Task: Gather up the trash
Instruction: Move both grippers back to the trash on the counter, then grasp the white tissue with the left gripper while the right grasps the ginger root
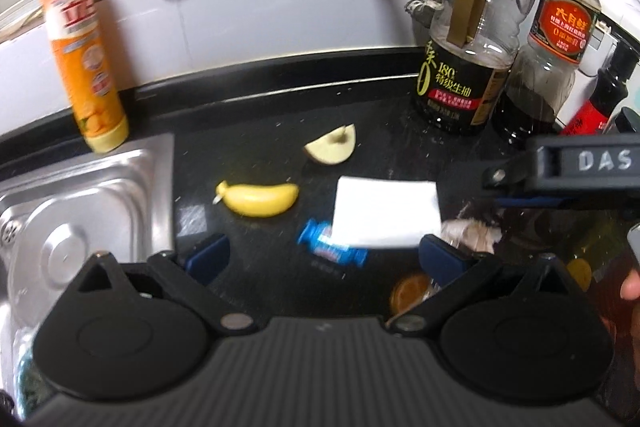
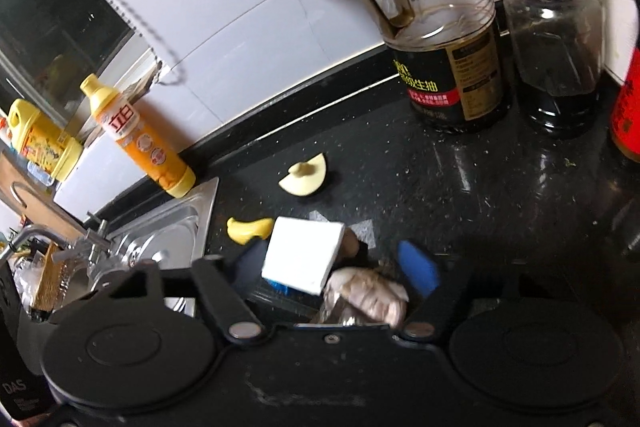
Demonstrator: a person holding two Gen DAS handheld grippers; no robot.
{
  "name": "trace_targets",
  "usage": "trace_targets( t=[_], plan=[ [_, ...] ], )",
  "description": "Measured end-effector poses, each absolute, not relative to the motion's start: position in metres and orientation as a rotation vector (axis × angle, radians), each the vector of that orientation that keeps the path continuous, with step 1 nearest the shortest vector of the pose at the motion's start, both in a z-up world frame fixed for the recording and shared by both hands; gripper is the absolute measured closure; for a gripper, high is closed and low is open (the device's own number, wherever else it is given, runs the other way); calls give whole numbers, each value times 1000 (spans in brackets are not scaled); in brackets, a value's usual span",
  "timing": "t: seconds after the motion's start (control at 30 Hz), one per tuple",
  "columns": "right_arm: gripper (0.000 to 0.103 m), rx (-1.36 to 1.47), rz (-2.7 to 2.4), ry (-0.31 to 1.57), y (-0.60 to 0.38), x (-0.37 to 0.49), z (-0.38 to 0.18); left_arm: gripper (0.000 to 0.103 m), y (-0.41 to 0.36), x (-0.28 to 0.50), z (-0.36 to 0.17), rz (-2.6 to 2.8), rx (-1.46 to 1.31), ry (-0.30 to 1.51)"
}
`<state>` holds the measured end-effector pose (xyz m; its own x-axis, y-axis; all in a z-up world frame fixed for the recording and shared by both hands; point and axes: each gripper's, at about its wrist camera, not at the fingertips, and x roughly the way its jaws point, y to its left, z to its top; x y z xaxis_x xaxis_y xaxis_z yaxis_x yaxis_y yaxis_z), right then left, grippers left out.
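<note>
wrist views angled down, close, sharing countertop (image 1: 380,115)

Dim indoor light; motion blur smears both views. The steel sink (image 1: 80,195) glares, and fisheye distortion bends the dark, speckled tabletop (image 2: 460,195).

The black bench (image 1: 248,107) carries, right of the sink (image 1: 80,211): banana (image 1: 260,200), apple slice (image 1: 331,145), candy (image 1: 332,245), napkin (image 1: 386,213), 2 bottles (image 1: 468,39).

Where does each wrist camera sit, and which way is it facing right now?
Left wrist: above the counter by the sink, looking down at banana, candy and white pad; own jaws wide, right gripper intruding.
Right wrist: lower, over a crumpled wrapper between its jaws.
Shared: banana, apple slice, pad, bottles.
</note>
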<state>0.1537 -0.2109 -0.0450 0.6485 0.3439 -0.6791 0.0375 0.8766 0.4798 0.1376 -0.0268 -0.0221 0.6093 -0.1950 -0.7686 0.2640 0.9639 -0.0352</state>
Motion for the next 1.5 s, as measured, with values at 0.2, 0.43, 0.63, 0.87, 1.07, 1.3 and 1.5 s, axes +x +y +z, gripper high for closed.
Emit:
trace_targets(
  t=[0.2,0.43,0.63,0.87,1.07,1.3,1.5],
  plan=[
    [63,507,216,883,-210,175,-58,0,-46,160,-32,-311,92,900],
    [68,547,254,905,-207,188,-70,25,-58,170,-39,-377,96,896],
    [68,587,271,916,-207,191,-76,61,-59,171,-45,-395,102,909],
    [68,594,289,910,-200,188,-73,93,-56,162,-36,-384,114,865],
    [68,551,225,907,-205,190,-75,94,-31,151,-24,-340,59,852],
    [67,499,234,942,-189,194,-85,94,-3,143,-31,-283,21,886],
    [67,432,261,961,-167,201,-88,94,9,135,-36,-261,-24,902]
  ],
)
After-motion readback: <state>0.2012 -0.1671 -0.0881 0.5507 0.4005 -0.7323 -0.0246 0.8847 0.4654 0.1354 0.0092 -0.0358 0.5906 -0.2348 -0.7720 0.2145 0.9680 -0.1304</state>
